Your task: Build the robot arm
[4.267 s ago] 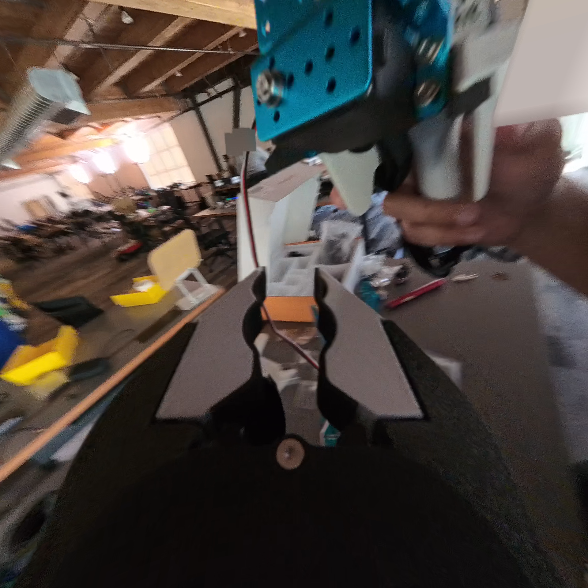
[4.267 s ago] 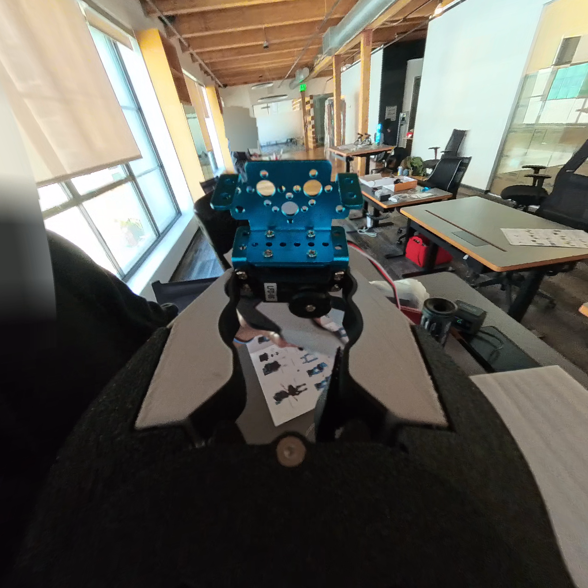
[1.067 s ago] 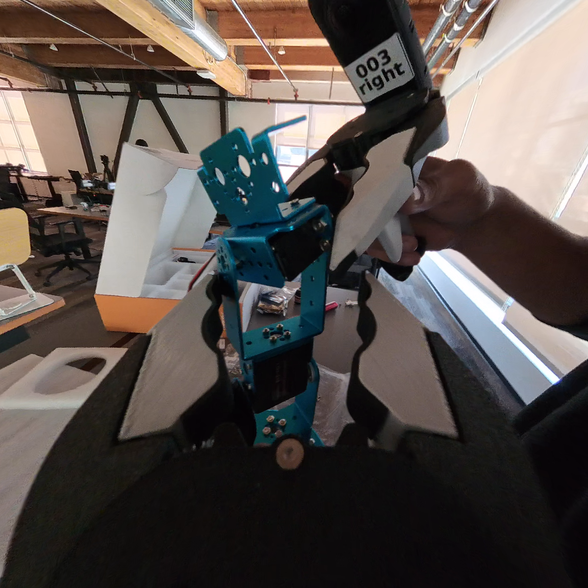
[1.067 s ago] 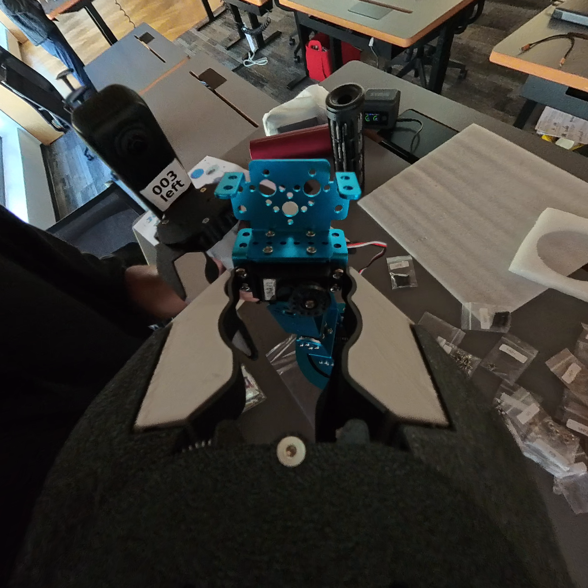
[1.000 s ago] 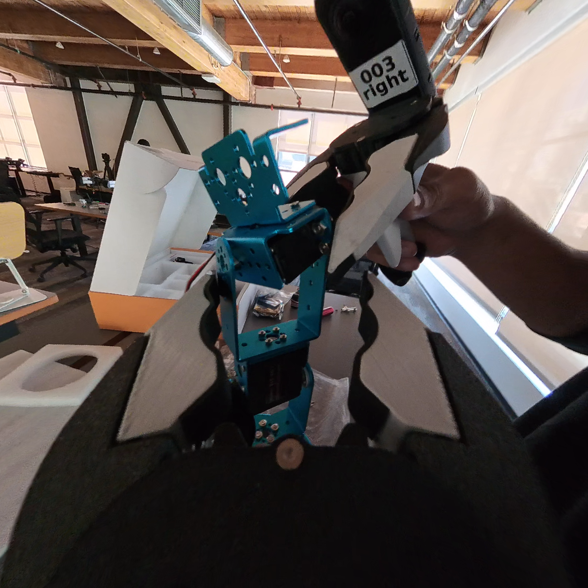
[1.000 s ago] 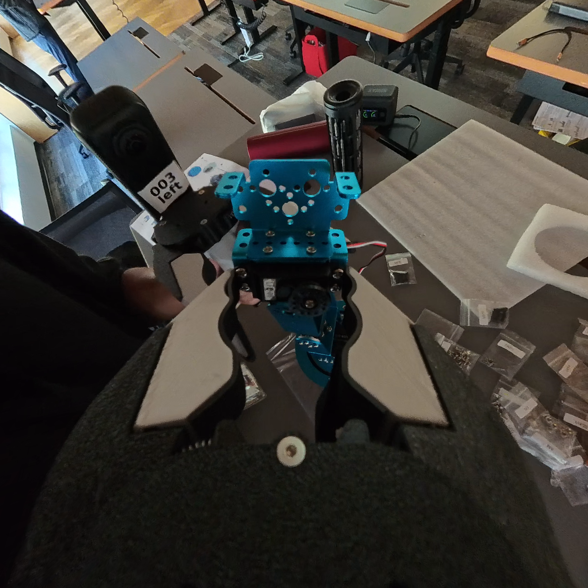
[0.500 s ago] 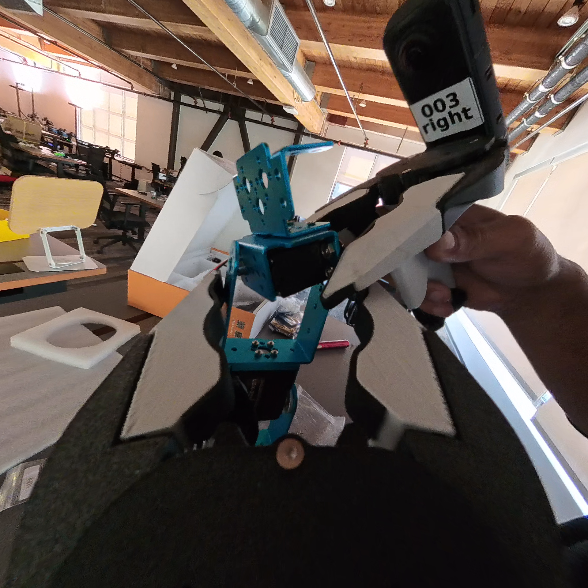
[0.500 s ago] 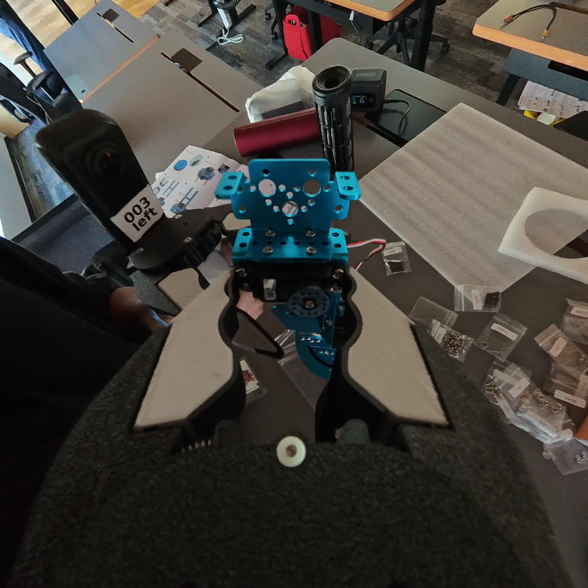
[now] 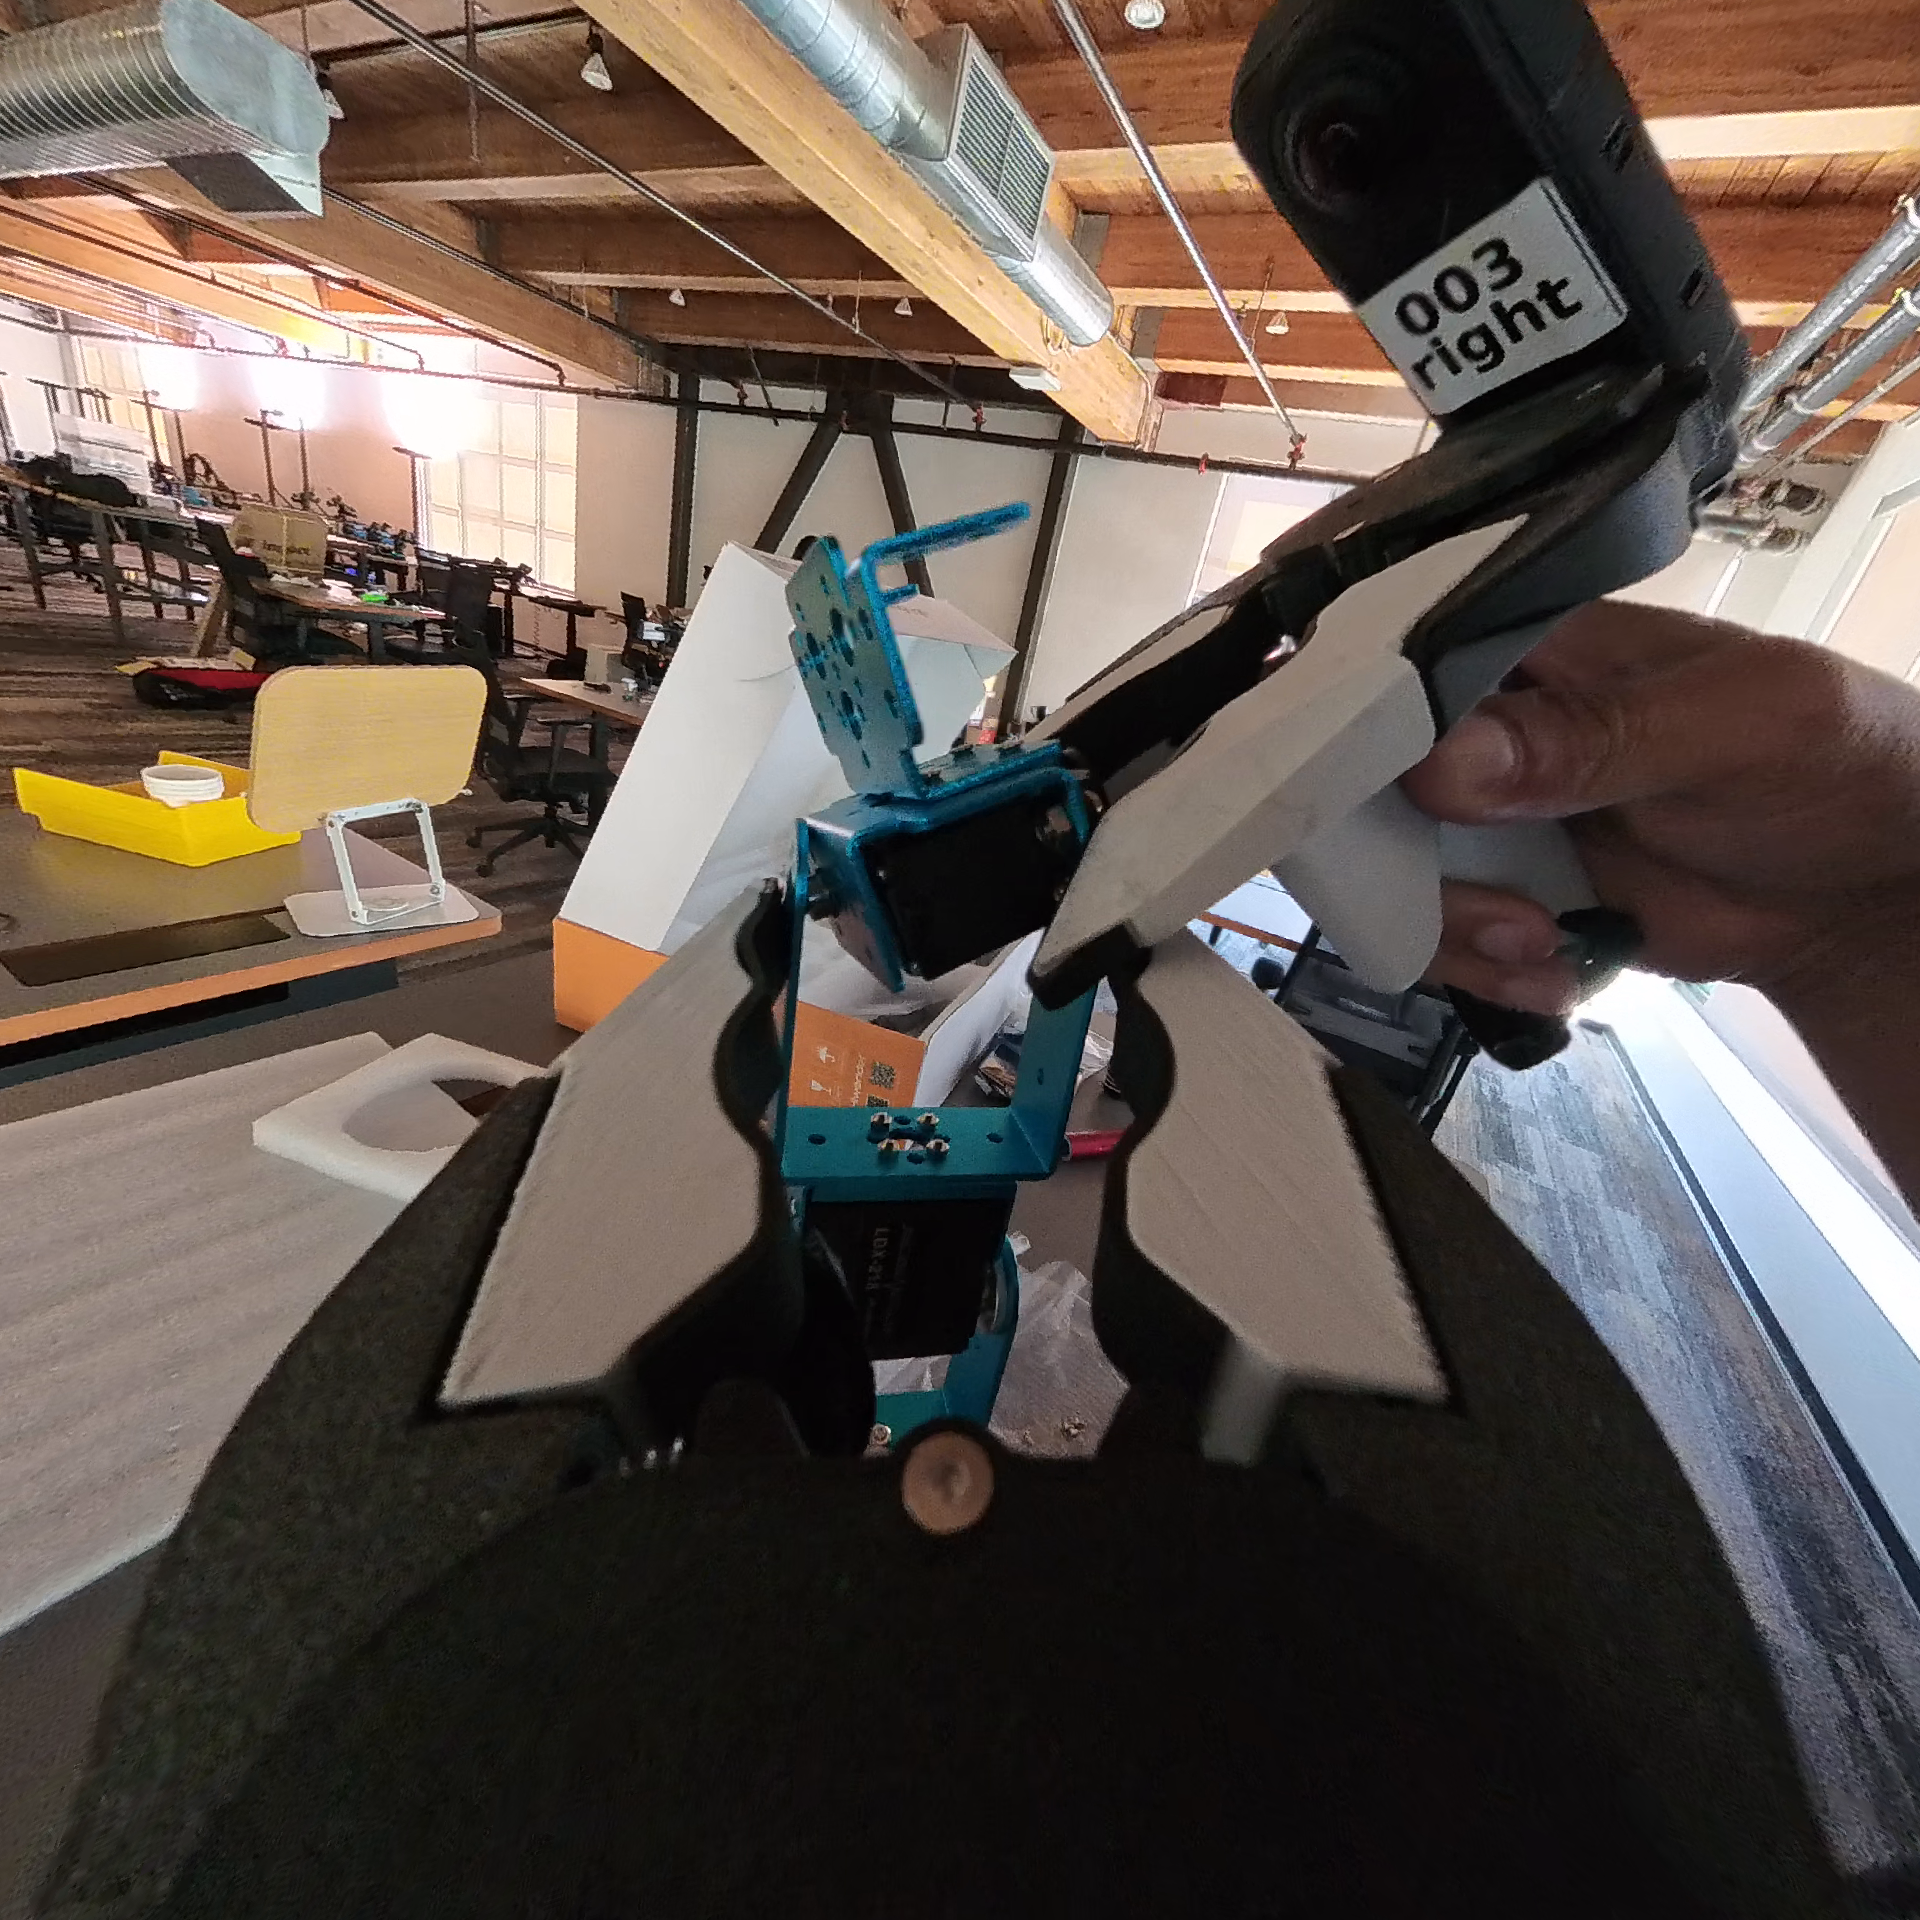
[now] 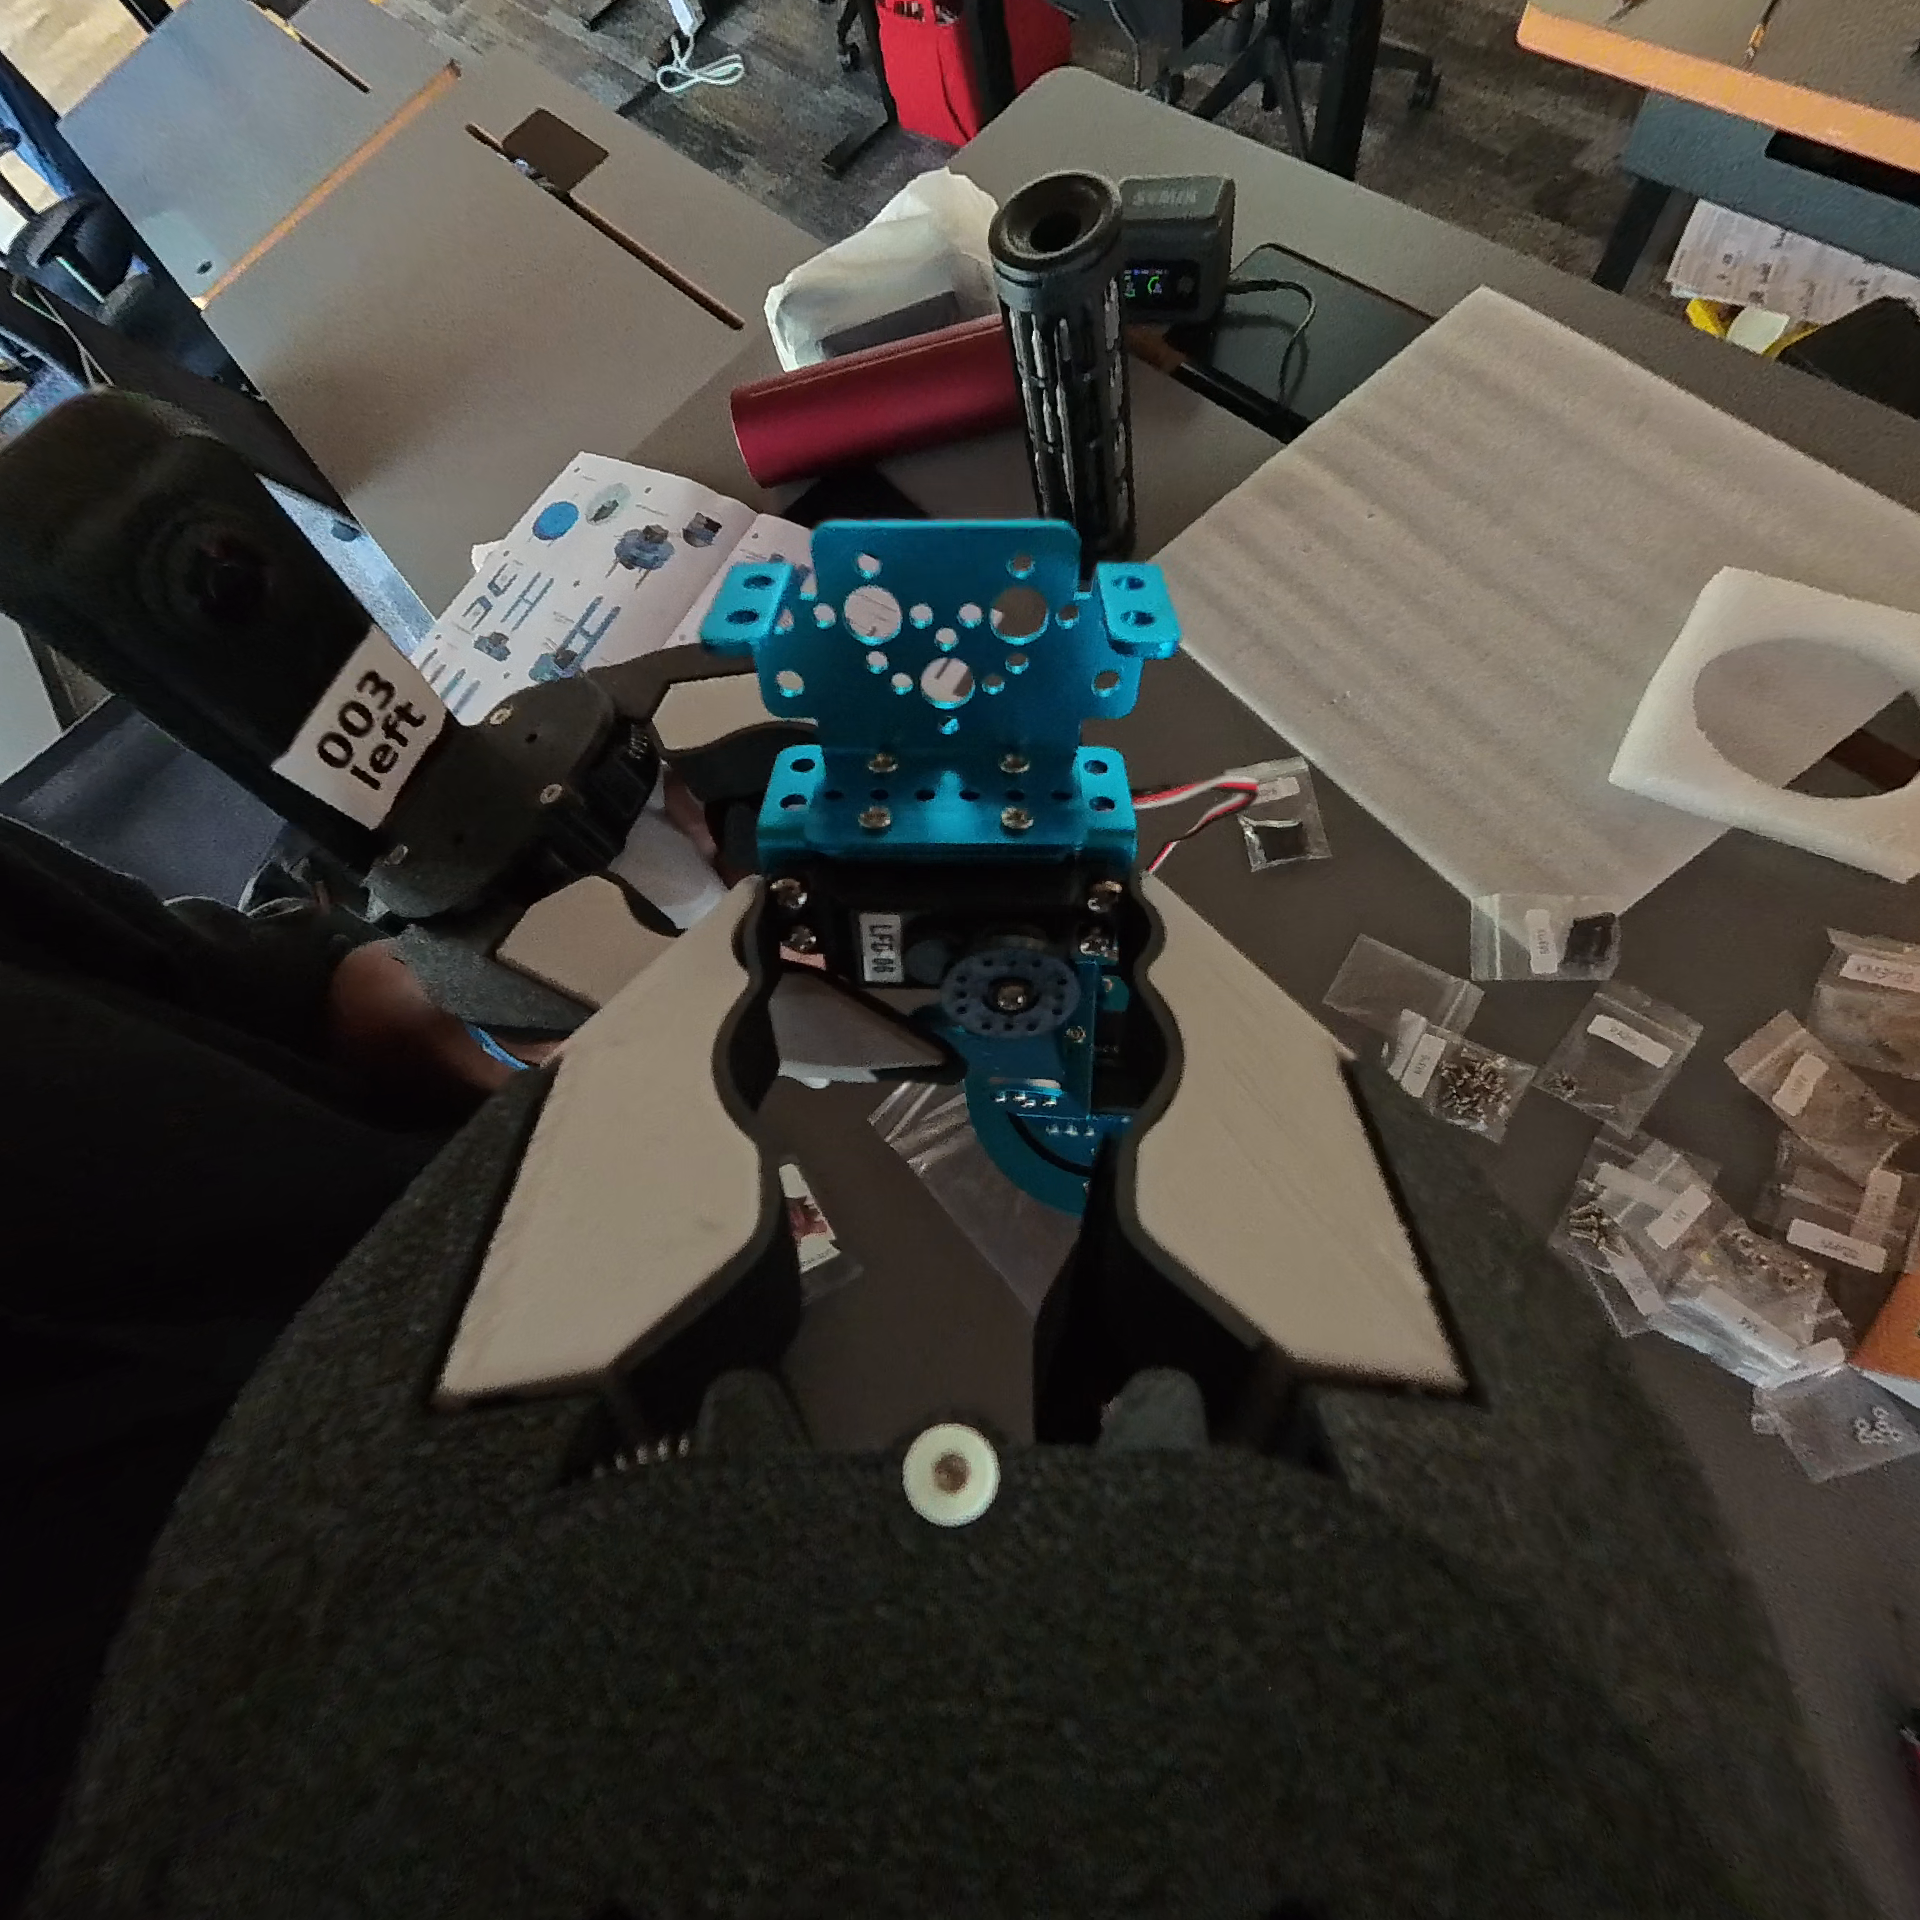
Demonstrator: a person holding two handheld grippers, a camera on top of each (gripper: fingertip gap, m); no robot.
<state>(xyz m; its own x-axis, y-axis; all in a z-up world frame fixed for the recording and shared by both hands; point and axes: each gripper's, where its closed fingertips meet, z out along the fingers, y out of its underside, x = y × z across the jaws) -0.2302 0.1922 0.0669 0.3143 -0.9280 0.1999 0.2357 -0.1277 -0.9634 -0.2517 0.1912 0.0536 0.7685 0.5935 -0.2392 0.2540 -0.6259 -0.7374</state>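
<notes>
Right tongs [image 10: 951, 935] clamp the blue servo bracket assembly [image 10: 940, 717]; left tongs [image 9: 940, 1039] stand wide around its lower servo, above the worktop [image 10: 1299, 987].

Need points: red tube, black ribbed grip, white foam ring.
red tube [image 10: 873, 416], right wrist view, middle of its side.
black ribbed grip [image 10: 1075, 395], right wrist view, mid-shaft.
white foam ring [image 10: 1704, 717], right wrist view, left rim.

My left wrist view: low, tilted up toward ceiling beams [image 9: 852, 187], very near | my right wrist view: high, looking down on the table [image 10: 1226, 790], near | both share the blue bracket assembly [image 9: 914, 852] [image 10: 940, 665].
</notes>
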